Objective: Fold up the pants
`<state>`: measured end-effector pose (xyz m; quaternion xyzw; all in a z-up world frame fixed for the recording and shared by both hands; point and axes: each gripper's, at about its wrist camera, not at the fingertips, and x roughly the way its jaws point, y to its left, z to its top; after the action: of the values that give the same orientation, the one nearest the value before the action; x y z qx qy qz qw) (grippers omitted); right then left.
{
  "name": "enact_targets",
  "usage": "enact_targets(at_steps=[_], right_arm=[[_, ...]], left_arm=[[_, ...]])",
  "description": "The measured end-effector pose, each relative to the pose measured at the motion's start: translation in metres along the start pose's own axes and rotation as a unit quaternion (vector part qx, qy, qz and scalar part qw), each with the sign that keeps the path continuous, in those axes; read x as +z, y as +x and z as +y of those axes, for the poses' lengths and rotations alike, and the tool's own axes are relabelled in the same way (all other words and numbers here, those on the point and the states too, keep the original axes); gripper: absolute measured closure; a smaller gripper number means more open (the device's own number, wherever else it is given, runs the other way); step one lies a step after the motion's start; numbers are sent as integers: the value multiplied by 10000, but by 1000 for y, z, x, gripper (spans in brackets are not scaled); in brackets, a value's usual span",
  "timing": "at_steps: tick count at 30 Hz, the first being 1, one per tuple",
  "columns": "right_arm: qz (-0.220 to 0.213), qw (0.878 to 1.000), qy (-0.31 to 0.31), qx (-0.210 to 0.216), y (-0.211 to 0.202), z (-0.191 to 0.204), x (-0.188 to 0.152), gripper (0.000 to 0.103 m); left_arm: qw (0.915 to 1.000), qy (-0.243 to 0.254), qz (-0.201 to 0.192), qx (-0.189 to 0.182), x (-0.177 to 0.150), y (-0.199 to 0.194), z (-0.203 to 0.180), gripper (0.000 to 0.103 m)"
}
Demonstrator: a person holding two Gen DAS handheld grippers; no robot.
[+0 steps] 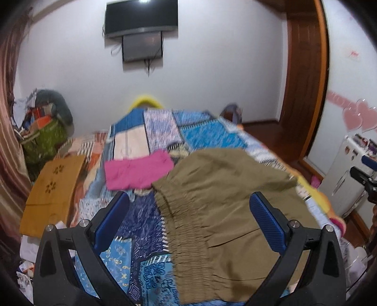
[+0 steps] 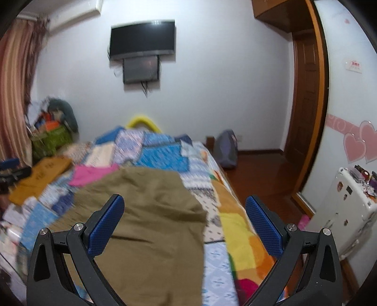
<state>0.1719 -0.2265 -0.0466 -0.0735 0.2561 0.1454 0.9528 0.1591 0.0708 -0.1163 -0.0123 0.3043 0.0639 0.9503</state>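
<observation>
Olive-green fabric pants with a gathered elastic waistband [image 1: 226, 211] lie spread on a bed covered by a blue patterned patchwork quilt [image 1: 150, 131], their waistband running along the left side of the cloth in the left wrist view. The left gripper [image 1: 188, 207] hovers above the waistband area with its blue-padded fingers [image 1: 113, 219] wide apart and nothing between them. The right gripper [image 2: 185, 211] hangs over the other end of the pants [image 2: 150, 211], near their right edge, its jaws likewise spread and empty. Beyond the pants lies a folded pink cloth piece [image 1: 139, 171], just beside their far edge, and further left a mustard-yellow garment with small dark prints [image 1: 51, 186]. The right wrist view is blurred, so whether the pants are already folded over there is hard to tell. A dark wall-mounted screen [image 1: 141, 17] hangs on the far white wall.
</observation>
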Motion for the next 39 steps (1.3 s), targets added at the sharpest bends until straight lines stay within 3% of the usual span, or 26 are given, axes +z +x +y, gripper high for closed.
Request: enact_targets(at_steps=[8,12,17,21,24,27,31,34,39], right_arm=[[997,9949,-129,-19,78,-20,-31,0],[1449,9894,-89,70,110,-29,-46,2],[1937,9800,301,340,144,-41,-54,7],[2263,9717,361,573,166,-43,-63,24],[2515,9639,373,794,177,-41,-71,45],[2453,9647,337,899,175,-40,-73,50],[2460,9639,308,970,174,-40,-76,81],[2482,9634,259,982,171,-42,-78,89],[2533,9623,117,984,176,-39,-77,90]], left_arm=[[9925,-65,1190,-275,-18,90,26,0],[9829,-251,1737,-553,-27,125,28,16],[9711,-232,2222,-841,-42,155,19,20],[9647,-128,2424,-1017,-48,167,13,29],[9645,-129,2387,-1120,-48,168,14,32],[9658,-61,2349,-1092,-48,170,14,36],[9691,147,2274,-949,-48,169,12,37],[9698,109,2264,-906,-48,168,16,39],[9707,165,2253,-822,-48,166,19,39]])
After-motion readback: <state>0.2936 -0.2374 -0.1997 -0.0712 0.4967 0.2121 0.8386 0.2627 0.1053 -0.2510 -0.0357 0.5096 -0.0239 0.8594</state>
